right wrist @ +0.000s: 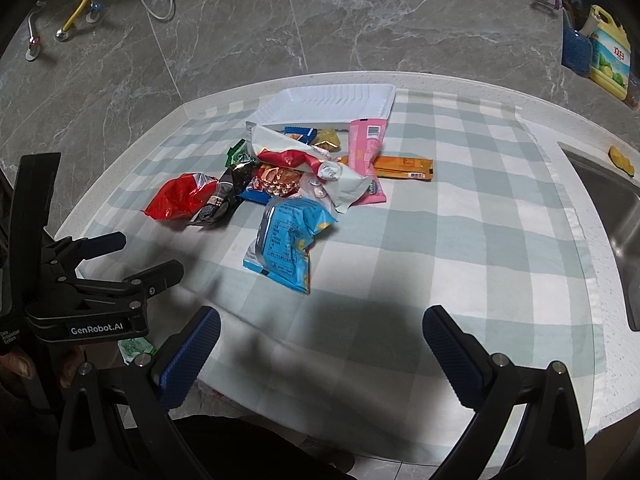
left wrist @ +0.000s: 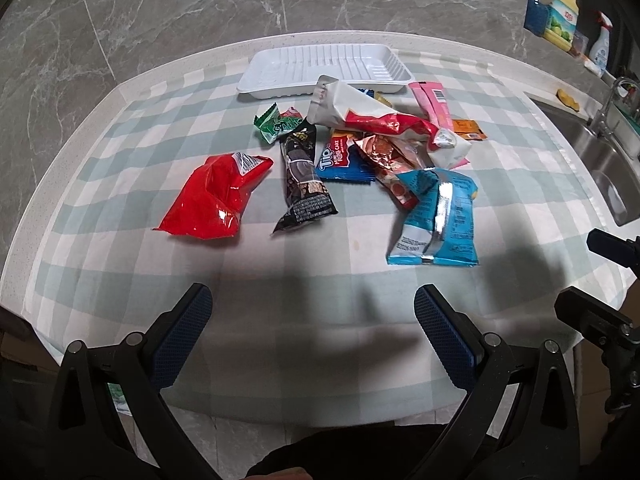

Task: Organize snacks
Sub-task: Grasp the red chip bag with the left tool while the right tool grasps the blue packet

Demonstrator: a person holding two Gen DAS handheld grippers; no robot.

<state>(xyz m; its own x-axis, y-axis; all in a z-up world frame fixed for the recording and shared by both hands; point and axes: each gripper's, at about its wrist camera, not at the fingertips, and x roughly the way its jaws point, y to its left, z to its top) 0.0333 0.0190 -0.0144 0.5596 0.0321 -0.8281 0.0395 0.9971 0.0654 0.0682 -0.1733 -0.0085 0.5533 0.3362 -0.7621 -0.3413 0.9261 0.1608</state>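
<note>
**Snack pile on checked cloth, both grippers idle**

1. Left gripper [left wrist: 312, 320]: low centre of my left wrist view, fingers spread wide, nothing between the blue pads. It hangs over bare cloth, well apart from the packets.
2. Right gripper [right wrist: 320, 340]: low centre of my right wrist view, likewise wide and empty. Its black frame also shows at the right edge of the left view.
3. Tablecloth [left wrist: 120, 152]: pale green-and-white check, covering a rounded white counter.
4. White tray [left wrist: 326, 70]: ribbed plastic, upper centre of the frame, behind the pile, with no packet inside.
5. Red bag [left wrist: 214, 198]: left of centre, lying alone.
6. Black packet [left wrist: 304, 182]: just right of the red bag, running toward the pile.
7. Green wrapper [left wrist: 276, 124]: small, above the black packet.
8. Blue "Tip" packet [left wrist: 340, 160]: centre, partly under a copper foil packet [left wrist: 386, 160].
9. White-and-red pouch [left wrist: 372, 118]: topmost, lying across the heap.
10. Pink packet [left wrist: 434, 106]: right of the pouch; orange sachet [left wrist: 468, 130] beside it.
11. Light blue bag [left wrist: 438, 220]: nearest me, lower right of the pile.
12. Sink [left wrist: 608, 164]: steel, right edge.
</note>
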